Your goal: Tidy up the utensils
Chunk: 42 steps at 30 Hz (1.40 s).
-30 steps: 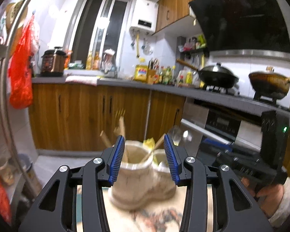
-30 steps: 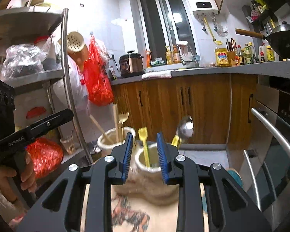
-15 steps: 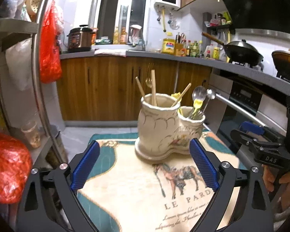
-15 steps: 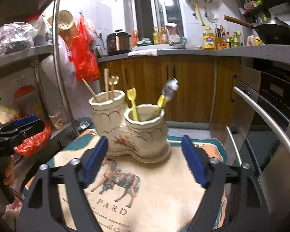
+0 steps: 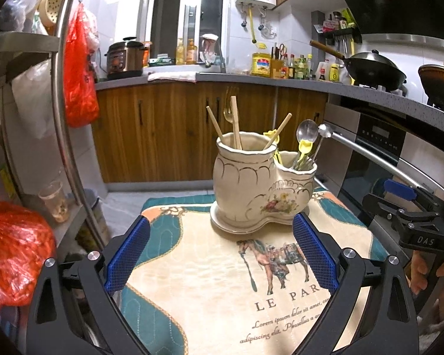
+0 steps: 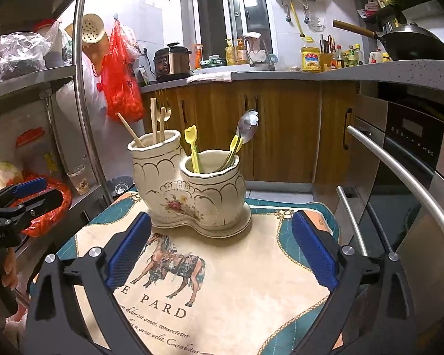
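Observation:
A cream ceramic two-pot utensil holder (image 5: 245,183) (image 6: 189,195) stands on a horse-print mat (image 5: 210,281) (image 6: 236,281). Its taller pot holds wooden chopsticks (image 5: 235,124) (image 6: 154,121) and a gold fork (image 5: 228,115). The lower pot holds a metal spoon (image 5: 306,130) (image 6: 247,124) and yellow plastic utensils (image 6: 192,145). My left gripper (image 5: 220,220) is open just short of the holder's base, holding nothing. My right gripper (image 6: 221,216) is also in front of the base; its jaws are opening, with nothing gripped.
An oven with a long steel handle (image 6: 399,171) (image 5: 370,153) borders the mat on the right. A metal shelf rack (image 6: 83,88) with red plastic bags (image 5: 11,251) stands on the left. Wooden cabinets run behind the holder.
Both grippers drew back from the holder, tilted downward, and their jaws spread from narrow to wide. The holder, earlier close between the fingers, now stands ahead of them.

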Motion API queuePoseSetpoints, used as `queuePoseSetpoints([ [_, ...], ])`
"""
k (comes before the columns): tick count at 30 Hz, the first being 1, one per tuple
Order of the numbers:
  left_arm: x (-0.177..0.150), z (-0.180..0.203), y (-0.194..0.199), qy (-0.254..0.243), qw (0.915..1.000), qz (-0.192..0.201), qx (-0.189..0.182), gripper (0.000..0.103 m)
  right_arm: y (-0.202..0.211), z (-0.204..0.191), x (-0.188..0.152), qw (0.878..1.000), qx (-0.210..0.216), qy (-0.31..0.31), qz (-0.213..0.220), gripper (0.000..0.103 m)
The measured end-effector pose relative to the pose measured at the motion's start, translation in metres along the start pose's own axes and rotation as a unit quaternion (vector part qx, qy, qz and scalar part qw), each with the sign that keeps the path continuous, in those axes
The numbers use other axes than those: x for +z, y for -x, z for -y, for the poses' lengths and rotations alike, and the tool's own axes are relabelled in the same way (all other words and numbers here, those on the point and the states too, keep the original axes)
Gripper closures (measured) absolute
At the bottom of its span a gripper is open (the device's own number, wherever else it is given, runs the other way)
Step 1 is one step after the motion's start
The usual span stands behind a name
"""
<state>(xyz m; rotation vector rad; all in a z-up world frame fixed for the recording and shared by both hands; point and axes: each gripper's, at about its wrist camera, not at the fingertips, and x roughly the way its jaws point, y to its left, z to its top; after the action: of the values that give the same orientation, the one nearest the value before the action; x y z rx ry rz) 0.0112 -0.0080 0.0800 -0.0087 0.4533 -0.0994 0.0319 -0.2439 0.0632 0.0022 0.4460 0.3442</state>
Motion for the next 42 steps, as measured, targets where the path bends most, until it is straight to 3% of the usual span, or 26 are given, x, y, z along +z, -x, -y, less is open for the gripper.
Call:
queuePoseSetpoints([
  [42, 0.0022, 0.0046, -0.0028, -0.006, 1.0, -0.004, -0.001, 0.007, 0.0, 0.0022, 0.0001, 1.0, 0.005, -0.006, -0.008, 0.008],
])
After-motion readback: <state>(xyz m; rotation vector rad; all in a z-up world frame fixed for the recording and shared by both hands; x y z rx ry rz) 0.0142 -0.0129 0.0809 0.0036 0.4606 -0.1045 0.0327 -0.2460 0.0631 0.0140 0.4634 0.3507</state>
